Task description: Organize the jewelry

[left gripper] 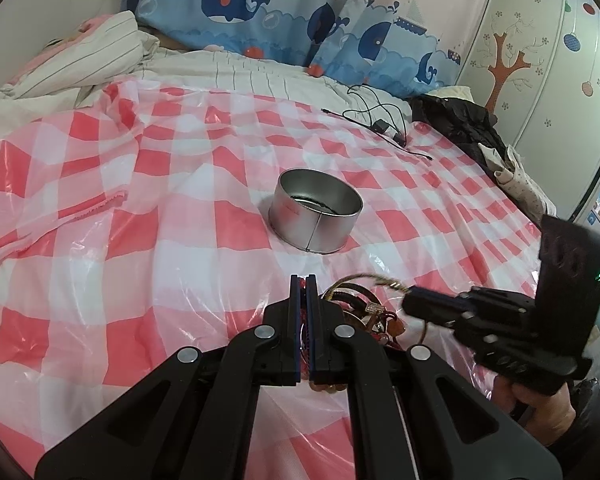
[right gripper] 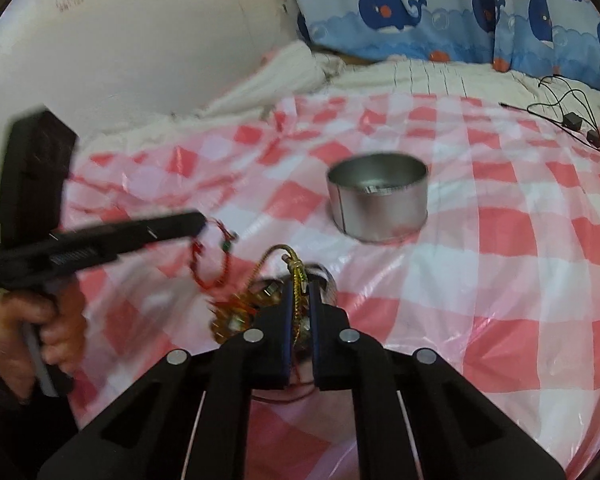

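A round silver tin (left gripper: 315, 216) (right gripper: 380, 204) stands open on the red-and-white checked plastic sheet (left gripper: 140, 184). A tangle of jewelry (left gripper: 370, 314) (right gripper: 236, 318) lies in front of it. My left gripper (left gripper: 304, 279) (right gripper: 202, 220) is shut on a red cord bracelet (right gripper: 210, 266), which hangs from its tip. My right gripper (right gripper: 300, 286) (left gripper: 409, 300) is shut on a gold chain (right gripper: 296, 270) (left gripper: 374, 278) that loops up out of the tangle. A hand (right gripper: 40, 328) holds the left gripper's handle.
Black cables with small adapters (left gripper: 384, 122) (right gripper: 576, 124) lie on the far side of the sheet. Dark clothing (left gripper: 456, 120) is heaped at the right. Striped bedding (left gripper: 100, 52), whale-print fabric (left gripper: 260, 4) and a wardrobe (left gripper: 540, 60) stand behind.
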Action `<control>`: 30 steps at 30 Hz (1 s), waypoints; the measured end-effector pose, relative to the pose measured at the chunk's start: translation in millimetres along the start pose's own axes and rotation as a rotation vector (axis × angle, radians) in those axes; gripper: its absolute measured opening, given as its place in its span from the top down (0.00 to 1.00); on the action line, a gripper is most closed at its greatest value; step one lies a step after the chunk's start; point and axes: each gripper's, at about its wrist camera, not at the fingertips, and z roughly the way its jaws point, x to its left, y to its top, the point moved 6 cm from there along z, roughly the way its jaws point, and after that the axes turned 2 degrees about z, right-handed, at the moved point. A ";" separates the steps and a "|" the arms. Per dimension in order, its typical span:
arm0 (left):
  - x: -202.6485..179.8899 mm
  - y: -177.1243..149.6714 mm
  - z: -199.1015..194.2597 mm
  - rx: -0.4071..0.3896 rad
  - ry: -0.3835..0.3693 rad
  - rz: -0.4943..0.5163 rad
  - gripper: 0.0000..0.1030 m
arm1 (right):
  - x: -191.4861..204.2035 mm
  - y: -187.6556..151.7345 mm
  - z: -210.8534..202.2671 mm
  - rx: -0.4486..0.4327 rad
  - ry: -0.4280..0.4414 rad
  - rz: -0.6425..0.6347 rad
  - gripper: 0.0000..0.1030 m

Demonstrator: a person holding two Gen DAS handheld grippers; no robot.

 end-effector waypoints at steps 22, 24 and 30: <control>-31.3 61.0 7.9 -0.072 -0.082 0.075 0.98 | -48.4 63.2 -19.6 -0.109 0.076 0.192 0.92; -35.3 74.6 20.1 -0.070 -0.098 0.081 0.98 | -55.5 70.4 -13.3 -0.105 0.052 0.190 0.92; -41.4 100.0 64.6 -0.055 -0.136 0.062 0.98 | -74.4 90.7 4.6 -0.103 0.017 0.200 0.92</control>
